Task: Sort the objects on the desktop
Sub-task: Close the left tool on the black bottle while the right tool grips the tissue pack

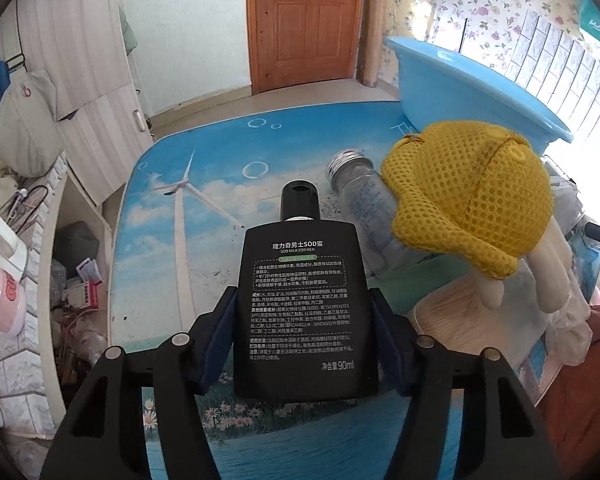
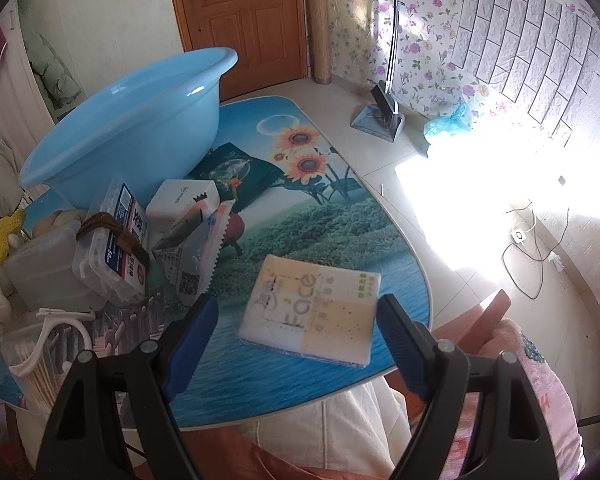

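With the left hand-held gripper [image 1: 304, 344] clamped on the black lotion bottle [image 1: 302, 312], apparently lifted off the bench [image 1: 204, 216], the transfer step is in hand; next, carry it toward the blue basin [image 1: 460, 88] at 1 o'clock, while the right hand-held gripper [image 2: 296, 340] hangs with fingers apart above the tissue pack [image 2: 312, 312].

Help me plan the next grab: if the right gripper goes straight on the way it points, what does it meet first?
Probably the tissue pack: it lies flat on the table straight ahead of the open right gripper, between its fingers' line. How far ahead is unclear.
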A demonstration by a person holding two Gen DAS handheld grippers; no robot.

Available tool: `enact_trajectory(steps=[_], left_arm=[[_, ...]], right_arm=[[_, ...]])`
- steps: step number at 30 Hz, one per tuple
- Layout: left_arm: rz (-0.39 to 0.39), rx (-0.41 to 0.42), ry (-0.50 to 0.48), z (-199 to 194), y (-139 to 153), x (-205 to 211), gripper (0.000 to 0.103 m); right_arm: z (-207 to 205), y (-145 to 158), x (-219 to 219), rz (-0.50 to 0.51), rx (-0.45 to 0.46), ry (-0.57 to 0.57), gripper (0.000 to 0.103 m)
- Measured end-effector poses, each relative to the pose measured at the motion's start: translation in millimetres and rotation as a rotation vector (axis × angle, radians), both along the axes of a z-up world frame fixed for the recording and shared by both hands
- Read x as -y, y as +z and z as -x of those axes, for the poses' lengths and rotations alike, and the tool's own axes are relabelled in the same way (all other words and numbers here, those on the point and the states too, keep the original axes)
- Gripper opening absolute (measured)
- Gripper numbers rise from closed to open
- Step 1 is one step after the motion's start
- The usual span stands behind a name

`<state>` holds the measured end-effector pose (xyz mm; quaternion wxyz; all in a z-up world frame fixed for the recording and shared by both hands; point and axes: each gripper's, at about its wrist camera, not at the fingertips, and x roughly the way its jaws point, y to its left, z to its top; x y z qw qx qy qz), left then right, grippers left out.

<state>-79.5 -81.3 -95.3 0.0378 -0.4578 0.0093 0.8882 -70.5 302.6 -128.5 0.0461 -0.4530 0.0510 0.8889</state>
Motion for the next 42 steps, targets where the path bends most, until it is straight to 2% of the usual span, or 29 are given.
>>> enact_trajectory(steps=[2,3,7,9,15,19,23,27,34,37,39,42], left_arm=[[-0.002,0.002,0.001,-2.1,0.4,-3.0,0.062],[-0.004,0.002,0.004,-3.2,0.8,-3.3,0.062],[-0.028,0.001,0.025,-6.5,0.5,-0.7,0.062],[-0.014,-0.002,0.024,-5.7,0.0,0.3,0.062],[-0.024,-0.003,0.027,-3.7,-1.4,4.3,0.069],[-0.034,-0.003,0.042,-3.2,-1.5,5.7,0.069],[-0.036,0.008,0.039,-1.4,-2.1,6.6,0.07],[-0.039,0.016,0.032,-1.2,-2.4,7.5,0.076],[-0.027,0.002,0.019,-3.1,-2.8,5.3,0.077],[-0.023,-0.011,0.044,-4.2,-2.6,6.1,0.071],[-0.028,-0.025,0.043,-6.0,-1.7,5.7,0.062],[-0.03,-0.026,0.042,-6.0,-1.7,5.8,0.062]], right_arm=[[0.3,-0.8,-0.9,-0.008,-0.006,0.0,0.075],[0.3,-1.4,-1.2,-0.014,-0.005,0.004,0.067],[-1.6,-0.9,-1.5,-0.014,-0.016,0.025,0.066],[-1.8,-1.5,-2.1,-0.006,-0.021,0.027,0.066],[-0.8,-2.8,-0.8,-0.009,-0.031,0.039,0.066],[0.0,-2.8,-1.2,-0.005,-0.035,0.044,0.066],[-0.2,-3.1,-3.2,0.009,-0.04,0.04,0.066],[-0.2,-2.6,-2.7,0.006,-0.043,0.044,0.066],[-0.7,-2.9,-1.5,0.003,-0.047,0.05,0.066],[-1.0,-2.8,0.0,-0.002,-0.049,0.056,0.066],[-1.9,-2.6,0.5,-0.001,-0.054,0.06,0.066],[-2.3,-1.4,2.2,-0.001,-0.06,0.069,0.065]])
